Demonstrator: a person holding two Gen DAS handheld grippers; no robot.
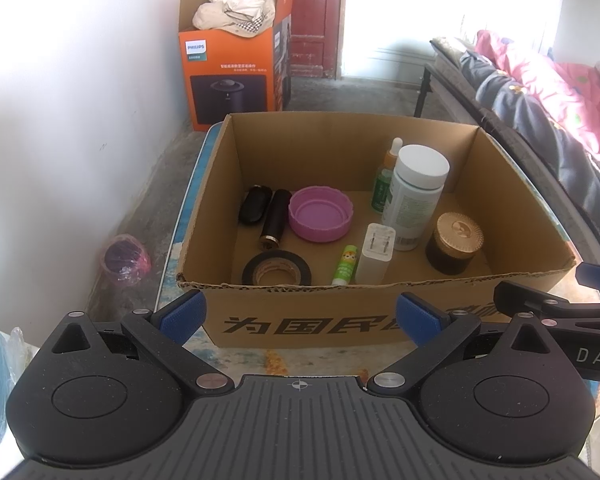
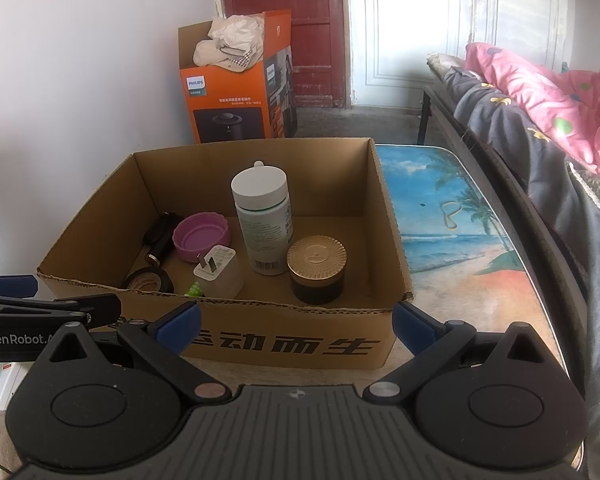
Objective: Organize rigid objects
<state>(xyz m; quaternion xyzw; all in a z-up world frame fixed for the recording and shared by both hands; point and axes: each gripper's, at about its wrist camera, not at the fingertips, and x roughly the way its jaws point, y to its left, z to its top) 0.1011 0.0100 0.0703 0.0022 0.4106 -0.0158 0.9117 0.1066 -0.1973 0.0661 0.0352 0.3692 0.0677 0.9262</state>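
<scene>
Both hand-held grippers, left (image 1: 300, 314) and right (image 2: 296, 322), hang wide and empty just short of the box (image 1: 332, 322). Ahead inside it sit bottle (image 1: 416, 196), jar (image 1: 456, 242), lid (image 1: 320, 214), tape (image 1: 277, 272). Surface (image 2: 460, 220) right of it looks bare, so sorting seems about finished.

In the right wrist view the white bottle (image 2: 265, 216) hides the dropper bottle (image 2: 258, 164) except its tip, and the box wall (image 2: 220, 320) cuts off the glue stick (image 2: 194, 289) and tape roll (image 2: 148, 282).

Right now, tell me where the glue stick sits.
In the left wrist view, the glue stick lies on the cardboard box floor near the front wall, between the black tape roll and the white charger.
</scene>
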